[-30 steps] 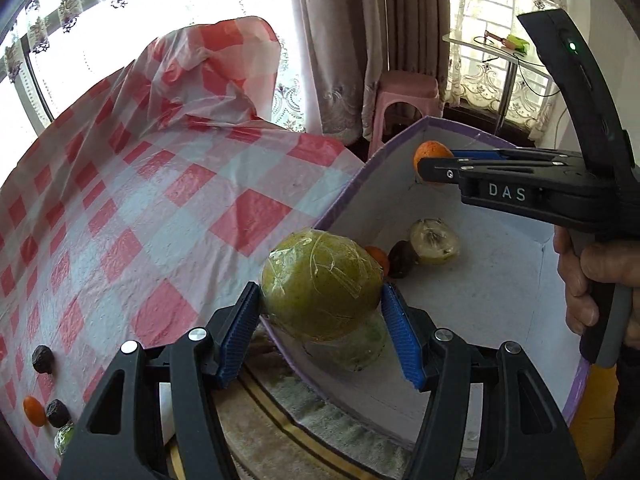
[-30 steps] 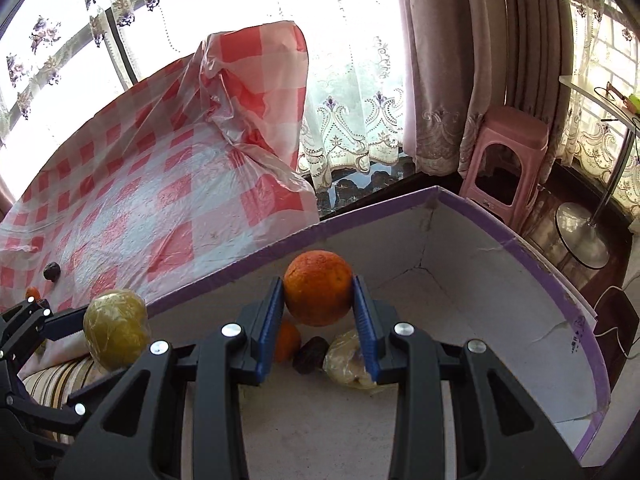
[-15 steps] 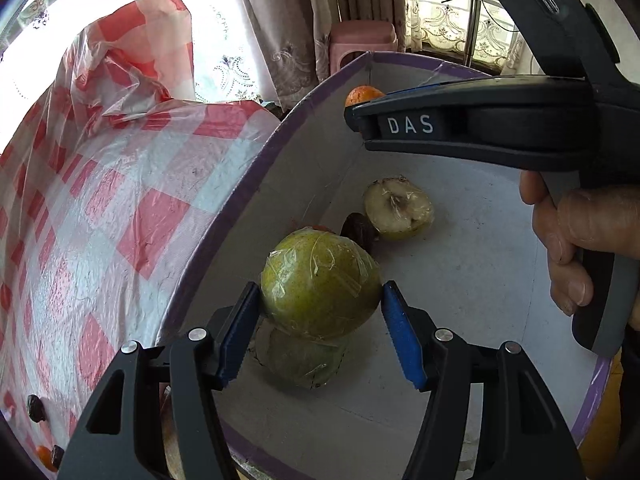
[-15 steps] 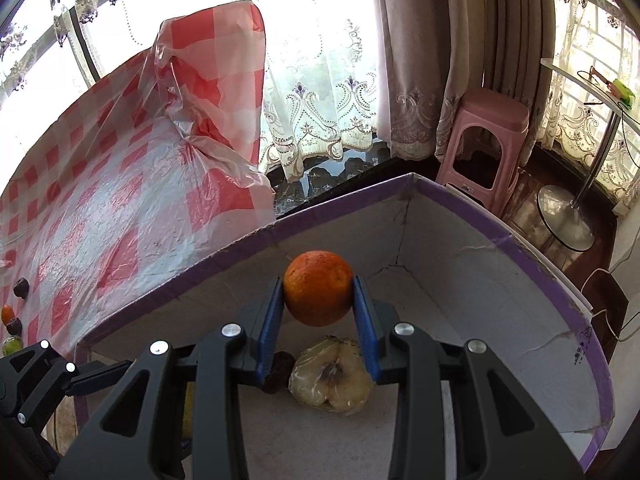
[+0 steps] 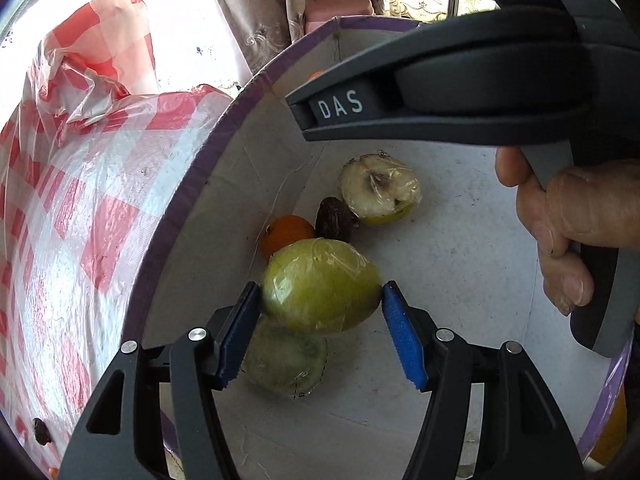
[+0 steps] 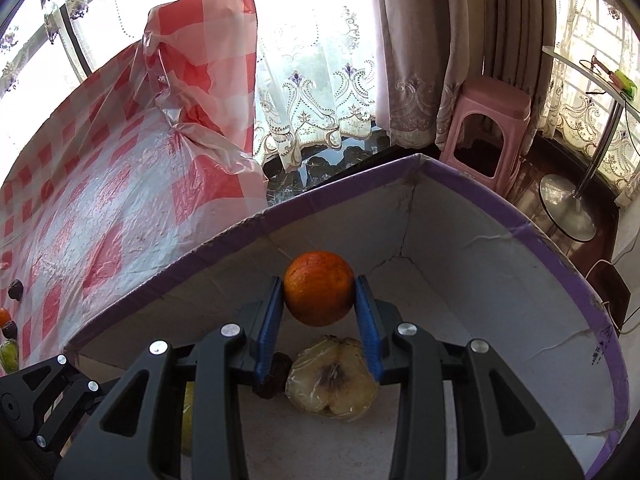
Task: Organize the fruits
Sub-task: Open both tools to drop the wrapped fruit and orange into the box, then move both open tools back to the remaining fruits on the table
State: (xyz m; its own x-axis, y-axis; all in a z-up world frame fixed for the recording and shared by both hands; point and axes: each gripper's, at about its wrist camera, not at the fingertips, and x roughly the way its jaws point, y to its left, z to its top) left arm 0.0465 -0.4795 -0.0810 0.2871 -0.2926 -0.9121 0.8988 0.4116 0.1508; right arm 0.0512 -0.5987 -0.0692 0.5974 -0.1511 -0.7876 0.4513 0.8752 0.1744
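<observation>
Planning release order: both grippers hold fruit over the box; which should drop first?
Left, probably. Its wrapped green fruit hangs low, just above fruit on the box floor; the right gripper's orange sits higher, near the rim.

Inside the box [image 5: 192, 184] beside my counter [image 5: 80, 216], a halved fruit [image 5: 378, 190] lies toward the far wall, with a date [image 5: 334, 220] just left of it and a small orange [image 5: 286, 232] left of that, close to the box's left wall. My left tool [image 5: 320, 312] holds a wrapped pear [image 5: 320, 286] over another wrapped fruit [image 5: 286, 360] on the box floor, while my right tool [image 6: 319, 312] holds an orange [image 6: 319, 288] above the halved fruit and date. Behind the box stand a stool [image 6: 488, 128] and curtains [image 6: 412, 52]; more fruit [image 6: 10, 328] sits on the counter to the left.
</observation>
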